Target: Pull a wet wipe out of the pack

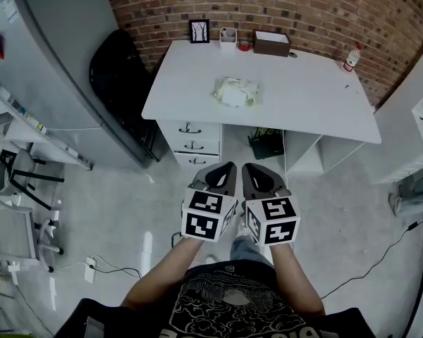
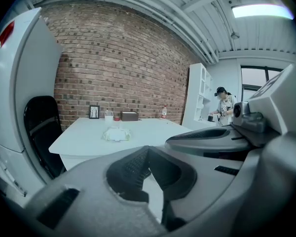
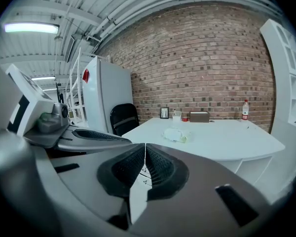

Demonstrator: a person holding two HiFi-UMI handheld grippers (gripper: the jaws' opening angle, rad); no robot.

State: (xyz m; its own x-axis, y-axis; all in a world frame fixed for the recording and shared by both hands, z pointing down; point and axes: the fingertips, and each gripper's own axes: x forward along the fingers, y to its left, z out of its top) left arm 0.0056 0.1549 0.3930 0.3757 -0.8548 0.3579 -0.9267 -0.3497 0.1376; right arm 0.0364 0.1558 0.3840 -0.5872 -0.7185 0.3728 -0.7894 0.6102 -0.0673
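Trouble, judged from here, lies mostly in the first grab: both claws are shut and well short of the table, so each must open before it arrives. A pinch that takes the soft wrapper rather than the top sheet would lift the whole pack, and one wipe could drag others out after it if nothing pins the pack down. The left gripper has its dark ribbed pads pressed tip to tip with nothing between them. The right gripper shows only a hairline seam between its pads and is likewise empty. The two are held just beside each other close to the person's chest, over the pale floor in front of the table. The pale green-and-white soft plastic wet wipe pack lies flat near the middle of the white rectangular table, untouched and apart from everything else on it. Along the table's far edge, against the red brick wall, stand a small black-framed picture, a white cup and a brown rectangular box. Toward the far right corner is a clear plastic bottle with a red cap. A black chair sits at the table's left end, and white drawers hang under its near left side. Whether the pack's flap is open cannot be told from this far off.
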